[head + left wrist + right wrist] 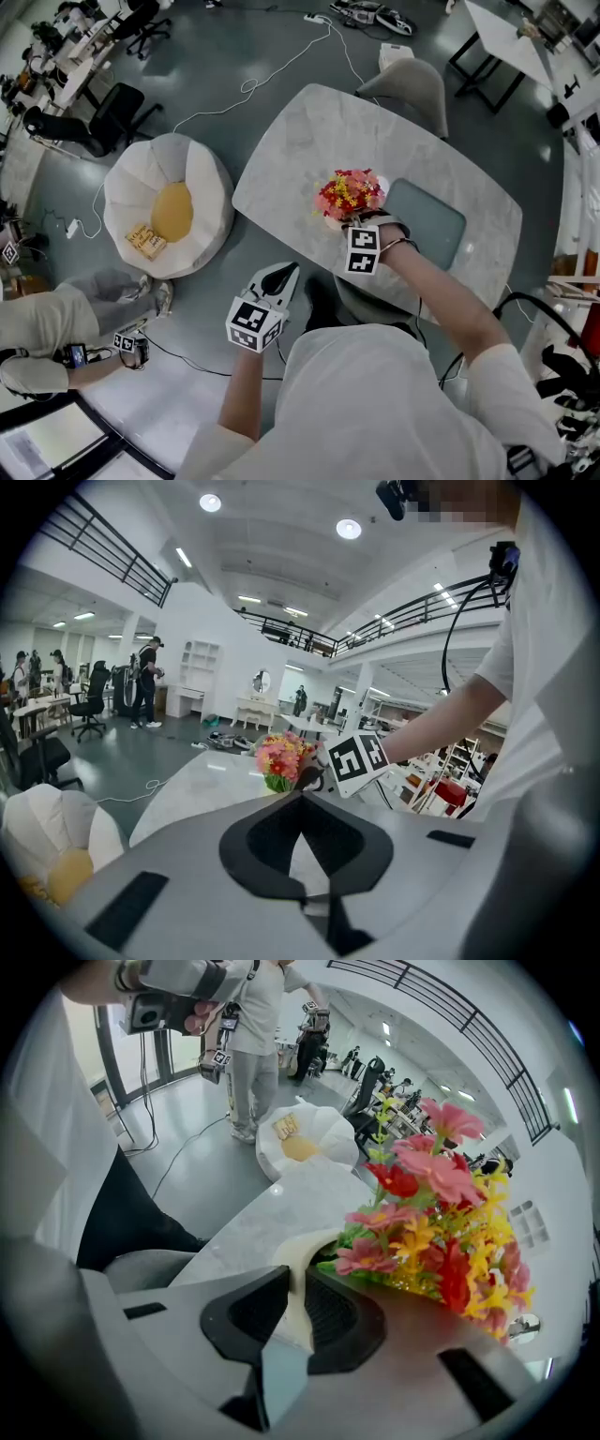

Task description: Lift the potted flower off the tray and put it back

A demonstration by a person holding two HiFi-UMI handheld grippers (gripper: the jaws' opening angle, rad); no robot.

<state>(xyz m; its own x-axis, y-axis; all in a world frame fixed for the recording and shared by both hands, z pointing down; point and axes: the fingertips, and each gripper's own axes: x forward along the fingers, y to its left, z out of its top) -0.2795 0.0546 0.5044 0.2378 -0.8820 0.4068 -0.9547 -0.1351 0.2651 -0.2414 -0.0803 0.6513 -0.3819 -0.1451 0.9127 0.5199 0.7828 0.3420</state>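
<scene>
Near the middle of the room, a big marble table [309, 141] is standing on the grey floor, and a white beanbag [202, 183] is lying beside it. A blue-grey tray [433, 225] is lying on the table. The potted flower [349, 195] is sitting just left of the tray, not on it. The right gripper [296, 1288] is pinching the rim of the cream pot [292, 1255] between its jaws. The left gripper [300, 799] is hanging off the table's near edge, its jaws pressing together on nothing.
</scene>
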